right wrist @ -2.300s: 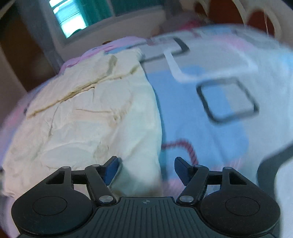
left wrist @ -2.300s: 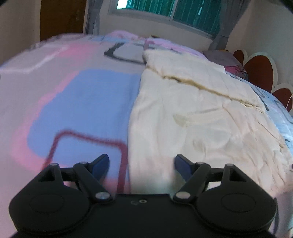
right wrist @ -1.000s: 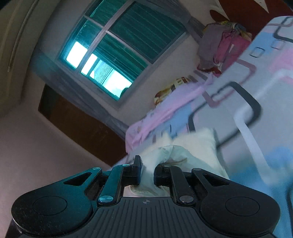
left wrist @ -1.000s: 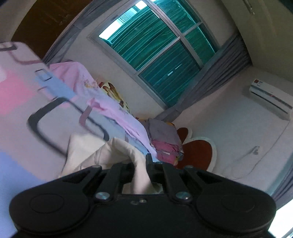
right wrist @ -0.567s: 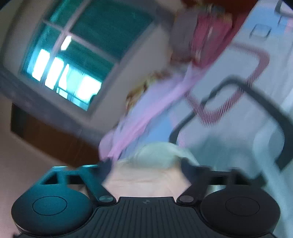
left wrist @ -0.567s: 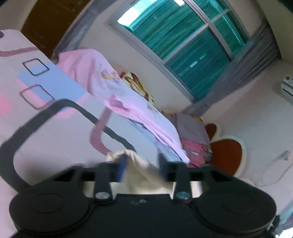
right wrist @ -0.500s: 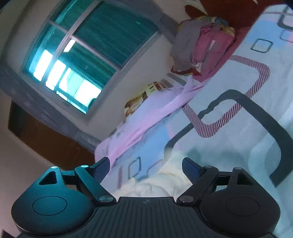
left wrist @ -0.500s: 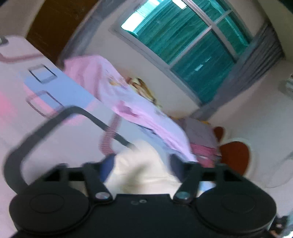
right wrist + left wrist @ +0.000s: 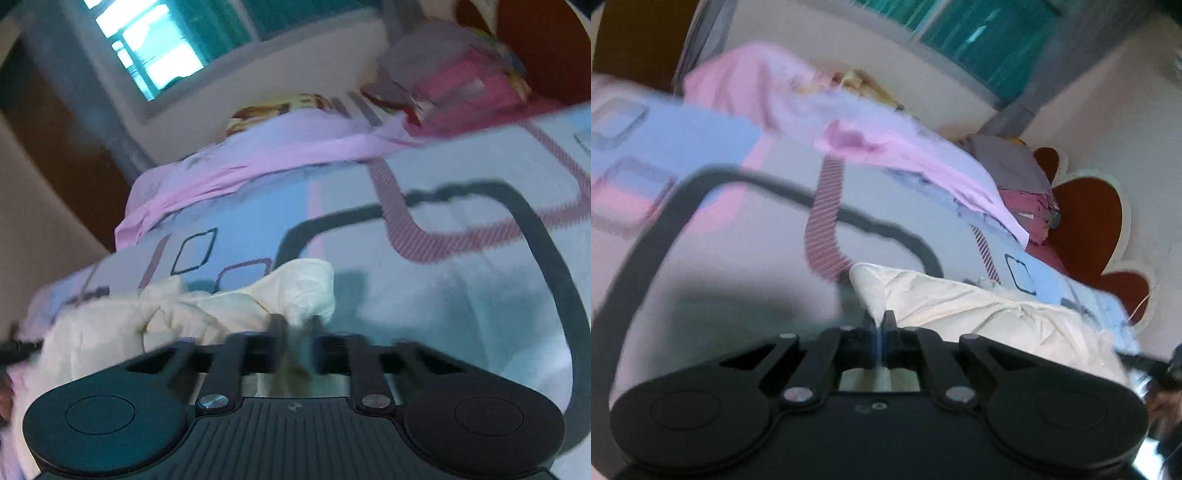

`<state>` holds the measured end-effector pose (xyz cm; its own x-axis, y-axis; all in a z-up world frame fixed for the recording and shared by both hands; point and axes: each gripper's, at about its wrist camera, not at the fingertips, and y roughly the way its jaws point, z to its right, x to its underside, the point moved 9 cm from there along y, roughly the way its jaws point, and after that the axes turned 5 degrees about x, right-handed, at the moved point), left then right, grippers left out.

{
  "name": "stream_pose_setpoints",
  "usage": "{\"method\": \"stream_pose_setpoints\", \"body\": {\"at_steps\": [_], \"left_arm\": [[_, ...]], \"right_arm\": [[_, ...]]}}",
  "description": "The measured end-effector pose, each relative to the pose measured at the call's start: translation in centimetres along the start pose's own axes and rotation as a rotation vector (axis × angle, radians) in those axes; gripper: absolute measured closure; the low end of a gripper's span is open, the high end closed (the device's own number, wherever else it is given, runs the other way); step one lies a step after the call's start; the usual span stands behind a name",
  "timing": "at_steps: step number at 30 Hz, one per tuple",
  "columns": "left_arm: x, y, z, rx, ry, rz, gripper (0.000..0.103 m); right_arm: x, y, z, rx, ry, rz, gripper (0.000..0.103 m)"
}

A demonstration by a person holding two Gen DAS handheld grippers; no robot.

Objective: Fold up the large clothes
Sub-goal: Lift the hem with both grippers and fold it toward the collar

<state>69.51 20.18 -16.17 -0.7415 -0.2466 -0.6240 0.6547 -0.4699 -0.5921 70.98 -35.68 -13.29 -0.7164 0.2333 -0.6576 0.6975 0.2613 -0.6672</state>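
Left wrist view: the left gripper (image 9: 877,325) has its jaws brought fully together, and a thin corner of the cream-coloured crumpled cotton garment (image 9: 979,314) appears pinched between the tips. From that corner the garment runs away to the gripper's right and slightly ahead, its long axis lying across the view toward the other hand, so any fold has to be carried along or across that line. Ahead of the fingers lies the printed bedsheet with blue, pink and dark outlined shapes (image 9: 720,206). Beyond it a pink rumpled cloth (image 9: 871,140) is heaped, and further right a grey and magenta pile of clothes (image 9: 1023,192) sits against the red flower-shaped headboard (image 9: 1086,225). None of these touches the garment's held end.

Right wrist view: the right gripper (image 9: 295,326) is likewise closed; blur hides the tips, but cream fabric seems caught between them. Here the garment (image 9: 207,306) spreads to the gripper's left, bunched and knotted-looking. The sheet just ahead is bare, which I judge leaves room to lay the fold down.
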Motion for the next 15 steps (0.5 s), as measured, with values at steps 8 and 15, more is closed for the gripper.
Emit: {"method": "stream_pose_setpoints", "body": {"at_steps": [8, 15], "left_arm": [[-2.2, -1.5, 1.0, -0.004, 0.067, 0.180, 0.101], [1.1, 3.9, -1.7, -0.077, 0.009, 0.035, 0.100]], "right_arm": [[-2.3, -1.1, 0.7, 0.046, 0.038, 0.173, 0.099], [2.7, 4.8, 2.1, 0.155, 0.041, -0.011, 0.099]]}}
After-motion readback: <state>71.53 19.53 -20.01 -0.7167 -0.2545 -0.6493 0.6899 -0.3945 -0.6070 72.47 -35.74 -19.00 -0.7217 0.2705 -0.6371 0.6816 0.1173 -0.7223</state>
